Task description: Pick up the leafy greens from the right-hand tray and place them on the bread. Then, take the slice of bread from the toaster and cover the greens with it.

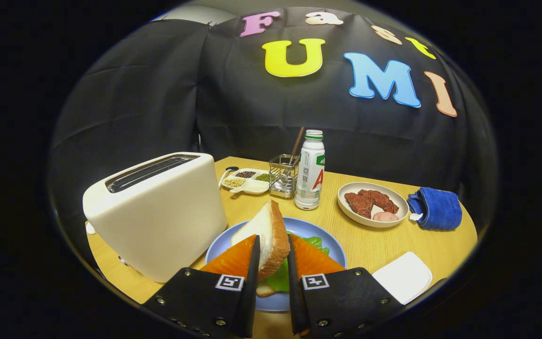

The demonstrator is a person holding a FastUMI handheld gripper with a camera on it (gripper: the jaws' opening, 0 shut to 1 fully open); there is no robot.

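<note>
My gripper (272, 256) is shut on a slice of bread (267, 233), held on edge between both fingers, white crumb facing left and brown crust to the right. It hangs just above the blue plate (315, 228). On that plate lie leafy greens (315, 243), spread over a lower bread slice (265, 290) whose edge peeks out under the fingers. The white toaster (158, 212) stands to the left of the plate, its slots showing dark.
Beyond the plate stand a white bottle (310, 170), a metal utensil holder (284, 176) and a small divided dish of grains (247, 181). A white plate with meat pieces (372, 204) and a blue cloth (435, 208) sit to the right. A white tray (403, 276) lies right of the fingers.
</note>
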